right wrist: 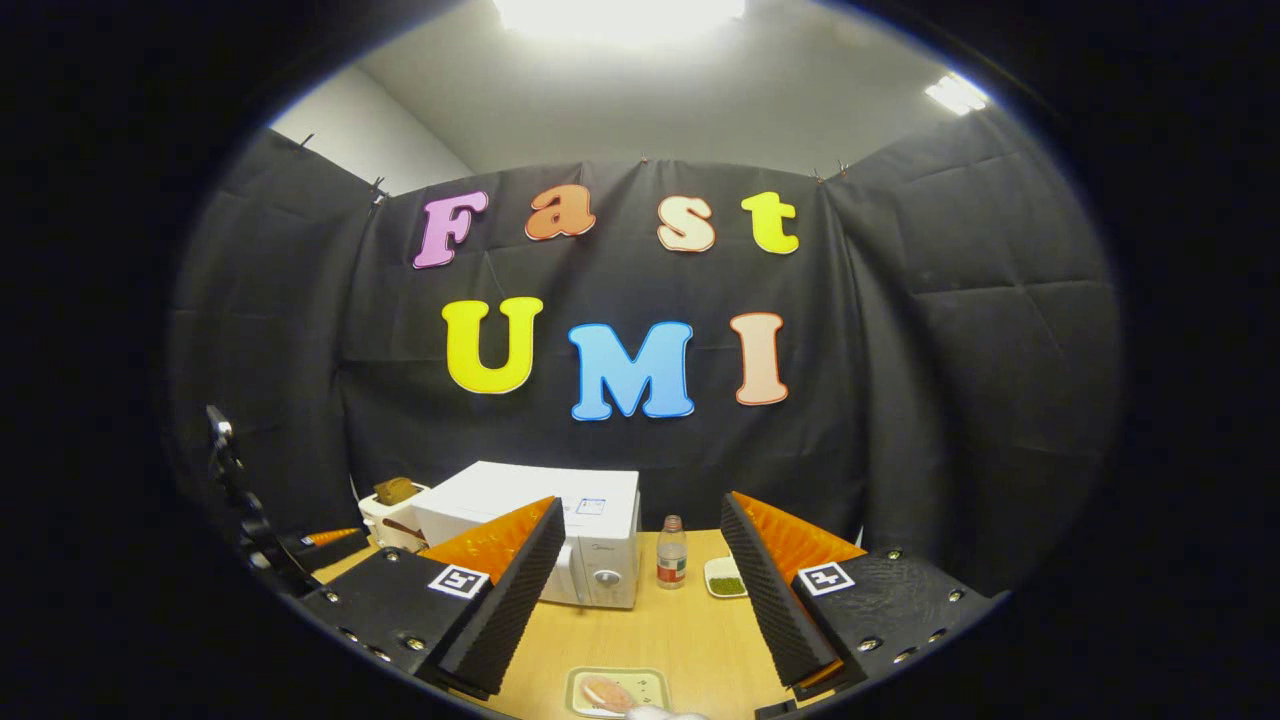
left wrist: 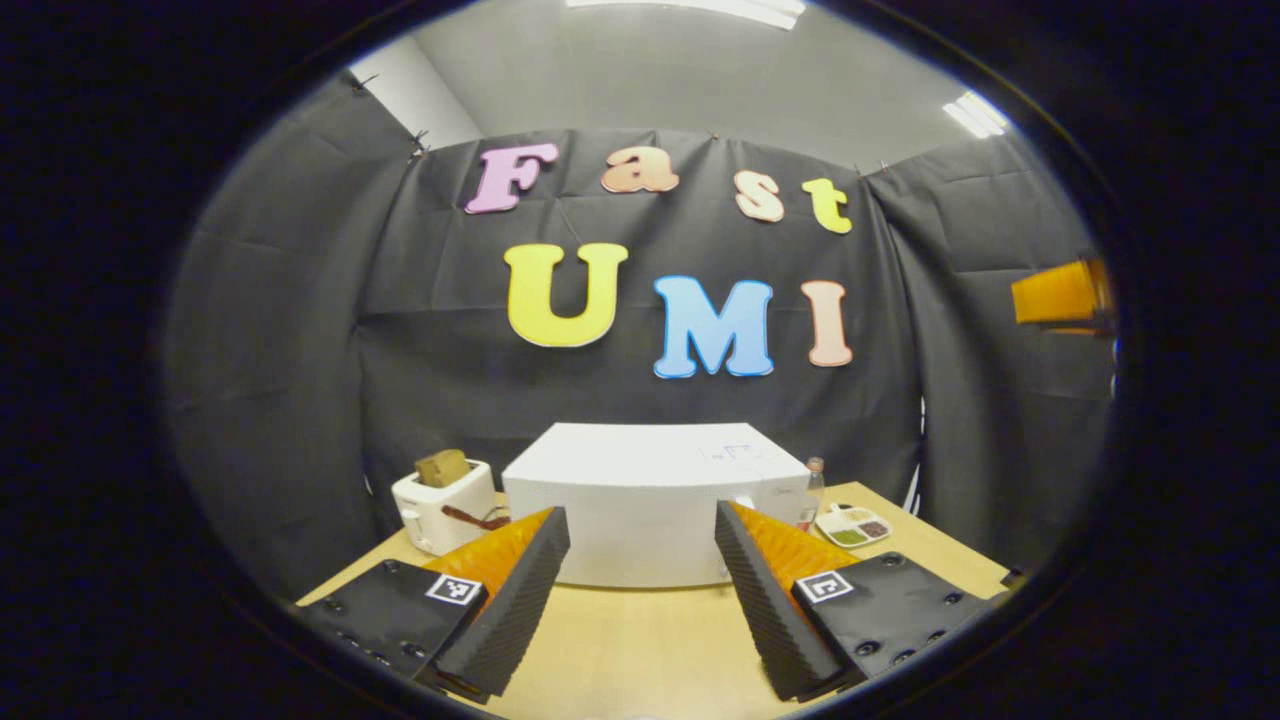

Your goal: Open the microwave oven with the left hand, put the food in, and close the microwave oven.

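The white microwave [left wrist: 650,500] stands at the back of the wooden table, door closed; in the right gripper view the microwave [right wrist: 570,545] shows its door and knobs at an angle. A light tray of pinkish food [right wrist: 612,692] lies on the table just below my right gripper [right wrist: 642,502], which is open and holds nothing. My left gripper [left wrist: 640,512] is also open and empty, facing the microwave's front from a short way off. From the right gripper view, the left gripper [right wrist: 300,548] is at the far left edge.
A white toaster [left wrist: 440,505] holding a slice of bread stands left of the microwave. To the microwave's right are a small bottle [right wrist: 671,552] and a small dish of green food [right wrist: 726,577]. Bare table [left wrist: 640,640] lies in front of the microwave.
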Motion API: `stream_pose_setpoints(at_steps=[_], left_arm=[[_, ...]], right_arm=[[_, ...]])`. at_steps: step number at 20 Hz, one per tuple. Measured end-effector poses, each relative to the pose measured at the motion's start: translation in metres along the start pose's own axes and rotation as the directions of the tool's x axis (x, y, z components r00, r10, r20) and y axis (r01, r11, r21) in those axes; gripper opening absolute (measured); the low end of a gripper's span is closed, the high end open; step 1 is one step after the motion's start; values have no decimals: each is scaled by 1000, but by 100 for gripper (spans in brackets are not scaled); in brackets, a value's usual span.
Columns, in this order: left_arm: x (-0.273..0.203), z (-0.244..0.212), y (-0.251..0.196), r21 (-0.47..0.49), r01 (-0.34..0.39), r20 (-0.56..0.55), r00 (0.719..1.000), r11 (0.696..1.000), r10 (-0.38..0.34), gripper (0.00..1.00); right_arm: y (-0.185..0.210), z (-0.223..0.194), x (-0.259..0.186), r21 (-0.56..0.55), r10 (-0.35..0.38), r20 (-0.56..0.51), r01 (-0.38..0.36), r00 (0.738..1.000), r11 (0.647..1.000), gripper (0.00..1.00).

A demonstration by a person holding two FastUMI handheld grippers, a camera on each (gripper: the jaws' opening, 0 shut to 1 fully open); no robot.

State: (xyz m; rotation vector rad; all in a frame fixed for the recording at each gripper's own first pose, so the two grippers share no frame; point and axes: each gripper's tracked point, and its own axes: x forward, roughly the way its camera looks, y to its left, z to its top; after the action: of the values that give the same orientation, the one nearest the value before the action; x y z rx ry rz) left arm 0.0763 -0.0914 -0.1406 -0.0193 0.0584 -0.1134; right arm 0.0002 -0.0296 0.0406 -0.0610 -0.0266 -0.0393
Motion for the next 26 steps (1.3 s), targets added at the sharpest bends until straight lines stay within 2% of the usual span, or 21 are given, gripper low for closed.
stream_pose_setpoints(at_steps=[6, 11, 13, 16, 19, 26], left_arm=[[90, -76, -66, 15, 60, -46, 997, 998, -59, 99], [163, -113, -92, -20, 48, -73, 996, 999, -49, 97], [188, -119, -104, -1, 53, -75, 996, 999, -53, 97], [212, -117, -115, 23, 60, -36, 998, 998, -59, 96], [227, -121, -114, 3, 40, -43, 998, 999, -40, 96], [237, -116, -121, 7, 40, -34, 999, 999, -39, 98]], right_arm=[[-22, 8, 8, -24, -31, -11, 31, 999, 999, 96], [-27, -5, 24, -43, -50, -57, 48, 997, 998, 96], [-27, -10, 28, -73, -55, -71, 49, 996, 996, 96], [-29, -15, 31, -121, -60, -77, 50, 995, 991, 96], [-26, -23, 29, -121, -57, -98, 45, 994, 992, 96], [-26, -22, 25, -138, -64, -85, 52, 994, 989, 96]])
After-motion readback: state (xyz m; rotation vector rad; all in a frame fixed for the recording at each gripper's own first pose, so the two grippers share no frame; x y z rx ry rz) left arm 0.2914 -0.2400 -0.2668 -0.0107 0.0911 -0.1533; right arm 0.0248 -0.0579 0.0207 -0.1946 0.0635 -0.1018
